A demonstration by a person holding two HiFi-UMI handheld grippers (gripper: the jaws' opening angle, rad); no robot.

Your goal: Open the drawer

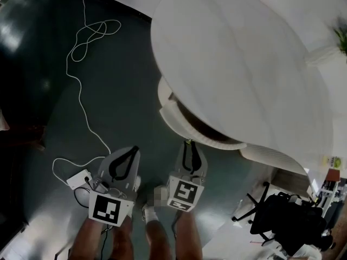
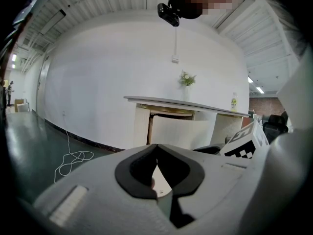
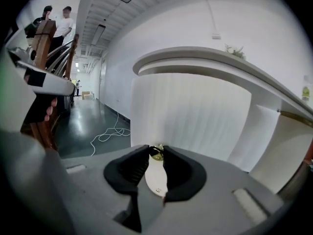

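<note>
1. Right claw (image 3: 156,150) is closed narrow on the small brass knob (image 3: 156,154) of the drawer (image 3: 195,116), its pads pinching the knob from both sides at their very tips.
2. Left claw (image 2: 156,147) hangs at the lower left of the head view with its tips pressed together and nothing between them. It is well apart from the drawer.
3. In the head view the drawer's curved white front sits just below the centre of the frame, under the rim of the round white bench (image 1: 244,64). It seems to stand a little proud of that rim, so the pull looks begun but not finished.
4. Slip: the knob is small, round and smooth and is held only by the pad tips, so a sharp tug could pop it free.
5. Jam: a pull aimed sideways or downward, rather than straight out from the front, could bind the drawer on its runners.
6. Overrun: pulling too far could bring the drawer off its runners, with no second claw beneath to catch it.
</note>
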